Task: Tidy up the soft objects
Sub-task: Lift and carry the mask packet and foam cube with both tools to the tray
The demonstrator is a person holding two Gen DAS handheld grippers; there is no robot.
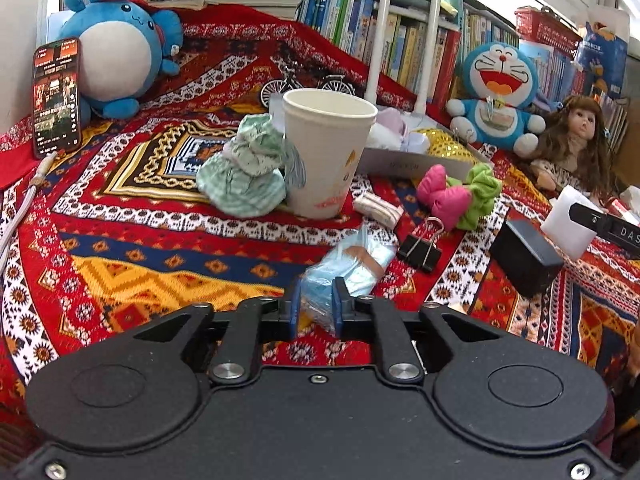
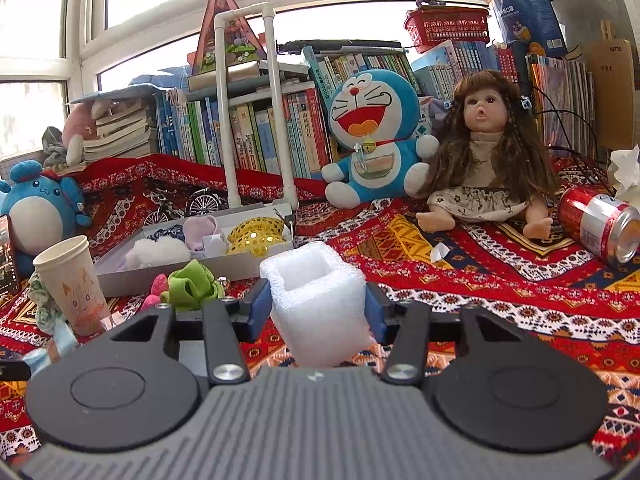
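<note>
Left gripper [image 1: 316, 310], fingers narrowed on a crinkly blue plastic packet [image 1: 348, 268]: light, slippery, gripped at its end. Right gripper [image 2: 318, 308] fingers hold a white foam sleeve [image 2: 318, 300]: soft, crushable, clasped across its walls.

The phone [image 2: 7, 256] at nine o'clock is cut off by the edge, the paper cup [image 1: 326, 156] hides part of the green cloth bundle [image 1: 244, 176], and book spines [image 2: 260, 132] are too small to read.
</note>
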